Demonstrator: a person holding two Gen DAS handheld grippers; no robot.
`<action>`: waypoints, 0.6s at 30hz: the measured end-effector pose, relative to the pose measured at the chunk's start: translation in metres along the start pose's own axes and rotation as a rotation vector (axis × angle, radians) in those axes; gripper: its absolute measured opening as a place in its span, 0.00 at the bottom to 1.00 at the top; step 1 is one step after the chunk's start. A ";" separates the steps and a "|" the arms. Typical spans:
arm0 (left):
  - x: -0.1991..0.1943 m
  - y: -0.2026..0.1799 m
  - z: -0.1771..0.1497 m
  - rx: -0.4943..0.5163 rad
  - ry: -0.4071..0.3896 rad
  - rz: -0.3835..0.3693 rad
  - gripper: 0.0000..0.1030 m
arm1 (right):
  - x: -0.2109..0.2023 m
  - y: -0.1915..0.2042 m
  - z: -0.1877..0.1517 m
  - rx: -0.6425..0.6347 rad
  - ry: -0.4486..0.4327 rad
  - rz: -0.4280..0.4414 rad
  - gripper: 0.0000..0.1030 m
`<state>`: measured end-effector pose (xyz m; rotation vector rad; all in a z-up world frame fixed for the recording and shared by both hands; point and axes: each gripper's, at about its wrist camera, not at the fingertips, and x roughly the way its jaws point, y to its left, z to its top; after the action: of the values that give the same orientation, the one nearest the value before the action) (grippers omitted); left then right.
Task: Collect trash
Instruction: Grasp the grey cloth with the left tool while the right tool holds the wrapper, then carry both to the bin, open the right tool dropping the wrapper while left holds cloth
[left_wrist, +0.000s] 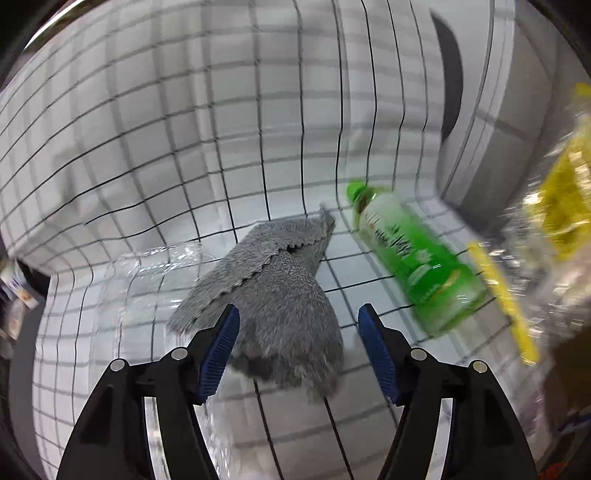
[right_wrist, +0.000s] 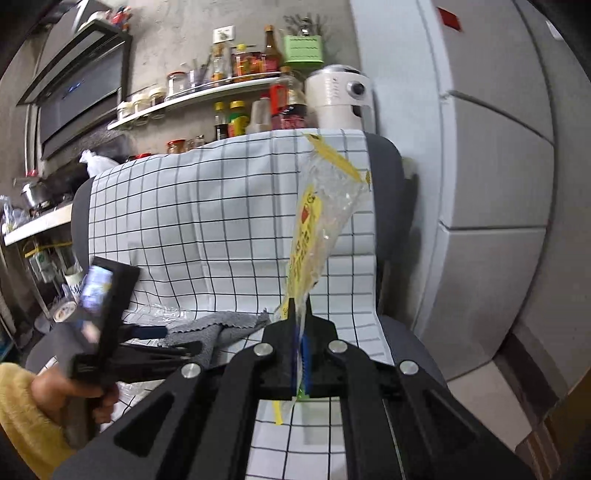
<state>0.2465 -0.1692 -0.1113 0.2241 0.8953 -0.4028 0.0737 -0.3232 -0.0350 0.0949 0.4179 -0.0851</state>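
Two claws show. Right claw (right_wrist: 300, 347) is clamped tight on a clear plastic wrapper (right_wrist: 325, 206) with yellow print, which hangs raised in front of the checked cloth (right_wrist: 207, 206) draping a chair. Left claw (left_wrist: 298, 343) stands wide, nothing pressed between its blue pads (left_wrist: 221, 347), hovering over a grey rag (left_wrist: 280, 295) that lies on the cloth. Just beside the rag lies a crumpled clear plastic sheet (left_wrist: 147, 273) on one side and a green bottle (left_wrist: 413, 254) on its side on the other. A grey fridge (right_wrist: 480, 184) stands next to the chair.
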 end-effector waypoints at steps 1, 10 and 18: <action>0.011 -0.005 0.002 0.027 0.024 0.029 0.65 | 0.000 -0.004 -0.001 0.009 0.005 -0.001 0.02; 0.050 -0.007 -0.002 0.051 0.103 0.120 0.42 | 0.003 -0.025 -0.017 0.064 0.047 0.012 0.02; -0.024 0.023 0.018 -0.092 -0.098 0.027 0.12 | -0.019 -0.037 -0.018 0.119 0.030 0.008 0.02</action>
<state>0.2557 -0.1493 -0.0809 0.1301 0.8113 -0.3436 0.0454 -0.3564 -0.0459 0.2150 0.4422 -0.1009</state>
